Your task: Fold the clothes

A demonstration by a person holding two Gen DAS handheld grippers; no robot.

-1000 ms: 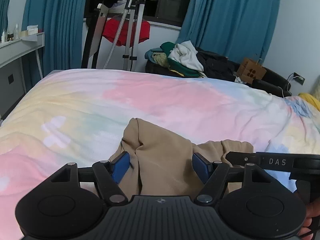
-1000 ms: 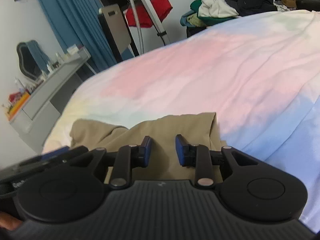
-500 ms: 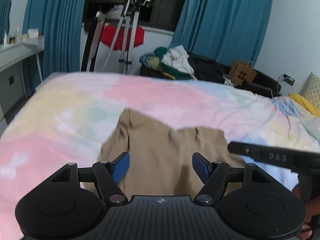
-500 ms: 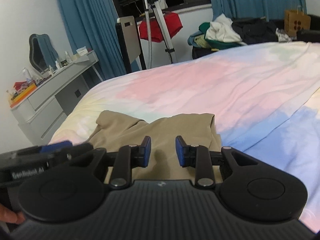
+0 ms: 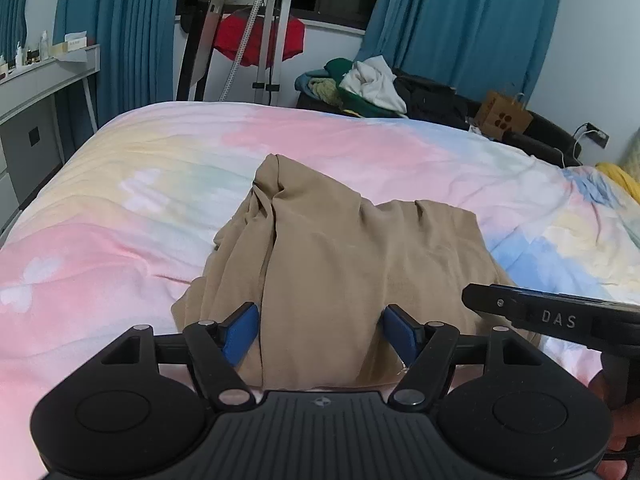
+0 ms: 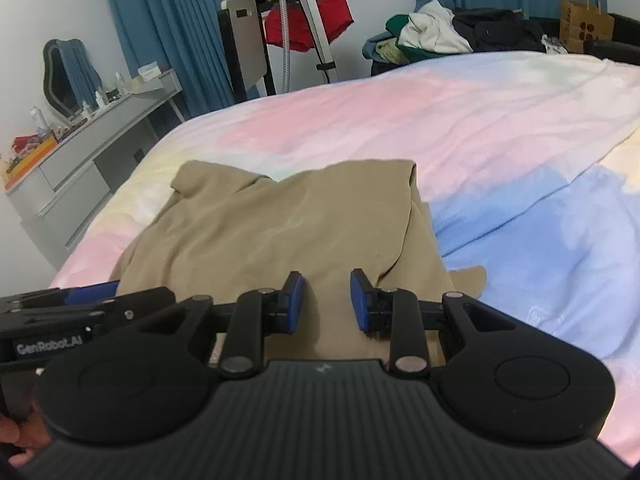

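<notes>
Left tongs (image 5: 318, 330) spread wide, empty, above near hem of one tan garment (image 5: 344, 264). Right tongs (image 6: 325, 300) apart by a narrower gap, empty, just beside, over its right portion. Garment lies straight ahead on bed (image 5: 120, 208), long axis running away; both tongs about equally near. Behind: one clothes pile (image 5: 360, 84).

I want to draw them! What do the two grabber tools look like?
Both are black. The left gripper and right gripper have ribbed bodies, round side discs, silver rivets and blue pads. White letters read "DAS" on one and "GenRobot.AI" on the other.
</notes>
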